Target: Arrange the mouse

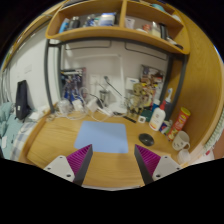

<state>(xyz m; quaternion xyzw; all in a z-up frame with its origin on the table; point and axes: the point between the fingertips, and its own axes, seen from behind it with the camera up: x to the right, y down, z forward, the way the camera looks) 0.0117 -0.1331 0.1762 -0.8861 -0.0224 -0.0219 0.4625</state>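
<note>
While gripper (pixel 113 160) hovered over desk (pixel 50 140), fingers stood wide, holding nothing. Mouse (pixel 146 138) lay at 1 o'clock, just right of blue mat (pixel 104 136). Risk judged: cup (pixel 181 141) and bottles (pixel 157 118) close by, sideways approach could topple them.

Light wooden desk (pixel 60 140) with rounded front edge, filling the foreground. Pale blue rectangular mat (pixel 104 136) lying flat near the desk's middle. White wall (pixel 105 65) behind. Wooden wall-mounted shelf (pixel 120 32) above, holding books and small boxes; wooden side panel (pixel 190 85) running down at its end. Clutter along the back of the desk: tangled cables (pixel 85 100), bottles and containers (pixel 160 110), an orange cylindrical can (pixel 180 122), a white mug (pixel 181 141). Dark flat object (pixel 22 98) upright at the far end, identity unclear. Lighting even, warm.
</note>
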